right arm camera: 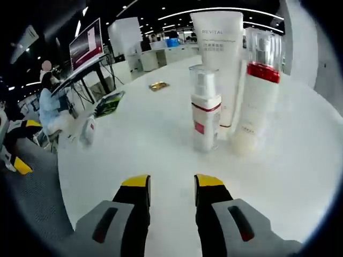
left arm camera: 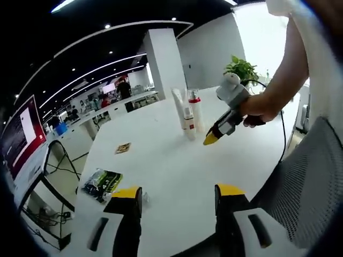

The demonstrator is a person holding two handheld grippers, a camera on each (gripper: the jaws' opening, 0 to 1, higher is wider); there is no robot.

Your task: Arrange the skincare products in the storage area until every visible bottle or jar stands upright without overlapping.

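Three skincare items stand upright and close together on the white table (right arm camera: 161, 139): a small clear-capped bottle (right arm camera: 205, 110) with a red band, a white tube (right arm camera: 217, 64) standing on its cap behind it, and a taller bottle (right arm camera: 260, 85) with a red collar to its right. My right gripper (right arm camera: 171, 182) is open and empty, a short way in front of the small bottle. From the left gripper view the same group (left arm camera: 187, 112) is far across the table, with the right gripper (left arm camera: 211, 138) held by a hand just right of it. My left gripper (left arm camera: 178, 191) is open and empty over the near table edge.
A small white item with a red label (right arm camera: 88, 131) sits near the table edge. A green packet (left arm camera: 102, 182) and a small flat packet (left arm camera: 122, 148) lie on the left side. A potted plant (left arm camera: 241, 67) stands behind the bottles. A mesh chair back (left arm camera: 311, 182) is at the right.
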